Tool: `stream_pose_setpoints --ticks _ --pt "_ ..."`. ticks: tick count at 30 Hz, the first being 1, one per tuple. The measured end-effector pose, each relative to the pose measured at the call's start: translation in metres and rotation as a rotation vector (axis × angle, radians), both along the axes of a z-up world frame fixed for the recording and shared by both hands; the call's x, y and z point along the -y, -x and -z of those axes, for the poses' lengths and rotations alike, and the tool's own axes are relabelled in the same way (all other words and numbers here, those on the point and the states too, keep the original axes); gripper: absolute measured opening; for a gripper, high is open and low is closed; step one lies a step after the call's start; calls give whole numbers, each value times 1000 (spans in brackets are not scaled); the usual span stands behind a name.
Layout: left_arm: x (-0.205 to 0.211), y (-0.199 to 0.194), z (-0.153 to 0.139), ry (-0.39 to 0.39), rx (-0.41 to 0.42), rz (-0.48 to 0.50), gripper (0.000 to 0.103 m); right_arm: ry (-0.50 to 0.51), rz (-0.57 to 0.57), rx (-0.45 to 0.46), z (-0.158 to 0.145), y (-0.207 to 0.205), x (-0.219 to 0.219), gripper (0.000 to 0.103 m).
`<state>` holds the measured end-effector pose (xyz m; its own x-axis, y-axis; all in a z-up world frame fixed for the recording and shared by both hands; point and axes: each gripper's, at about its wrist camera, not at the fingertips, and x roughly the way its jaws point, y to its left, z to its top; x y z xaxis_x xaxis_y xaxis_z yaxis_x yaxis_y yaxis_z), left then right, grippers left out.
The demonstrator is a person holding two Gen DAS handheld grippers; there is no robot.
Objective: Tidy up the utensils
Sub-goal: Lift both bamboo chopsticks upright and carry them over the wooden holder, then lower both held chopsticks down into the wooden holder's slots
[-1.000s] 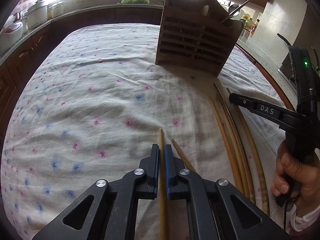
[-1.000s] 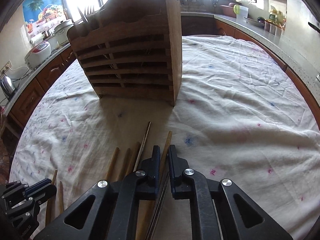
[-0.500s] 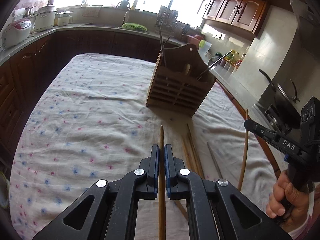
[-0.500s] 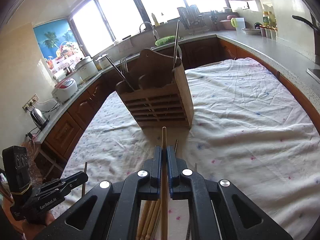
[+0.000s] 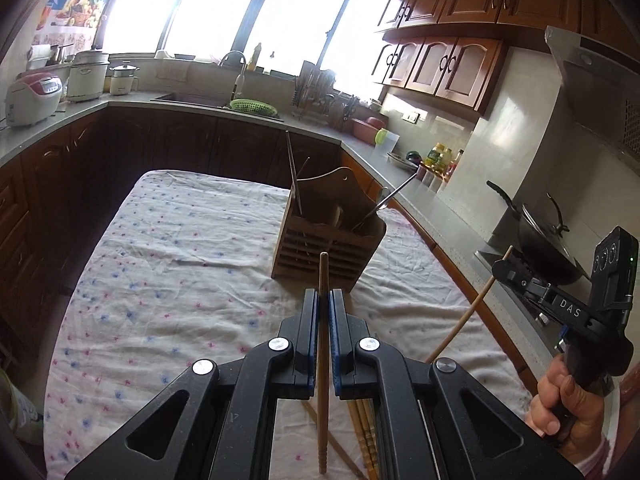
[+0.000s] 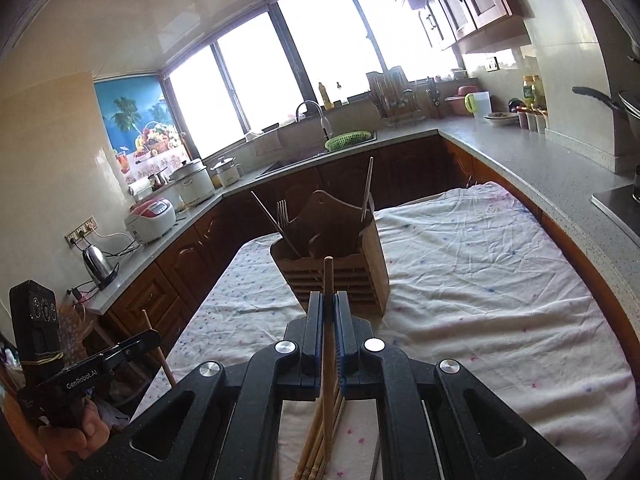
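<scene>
Wrinkled white cloth with pink and blue flecks covers the table (image 5: 172, 280), leaving wide bare room on its left half, while dark wooden cabinets and grey counters hem it on the left, far and right sides. A slatted wooden utensil holder (image 5: 326, 250) stands toward the far right, with metal utensils leaning out. The left gripper (image 5: 324, 312) is clamped on a slim round wooden chopstick (image 5: 322, 360), lifted above the cloth. The right gripper (image 6: 329, 314) pinches another chopstick (image 6: 328, 320). More chopsticks (image 6: 316, 448) lie bundled on the near cloth.
</scene>
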<state>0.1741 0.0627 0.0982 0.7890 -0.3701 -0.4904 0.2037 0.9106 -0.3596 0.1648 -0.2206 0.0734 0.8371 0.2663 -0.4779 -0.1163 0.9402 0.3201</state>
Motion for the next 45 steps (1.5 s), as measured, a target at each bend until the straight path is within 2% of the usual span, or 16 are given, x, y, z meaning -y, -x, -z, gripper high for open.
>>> stream_pose_setpoints --ticks 10,25,34,40,45 --pt "-2 -8 -11 12 34 -12 3 6 11 42 -16 1 4 5" --pt "-2 -43 -28 19 115 -36 3 6 44 100 -31 -15 11 5" --pt "4 -79 -57 -5 247 -73 3 1 87 185 -59 -48 17 5" --pt "12 -112 -63 -7 307 -111 3 -19 127 251 -79 -75 24 5" --pt "22 -143 -56 3 343 -136 3 -26 139 296 -89 -100 23 5"
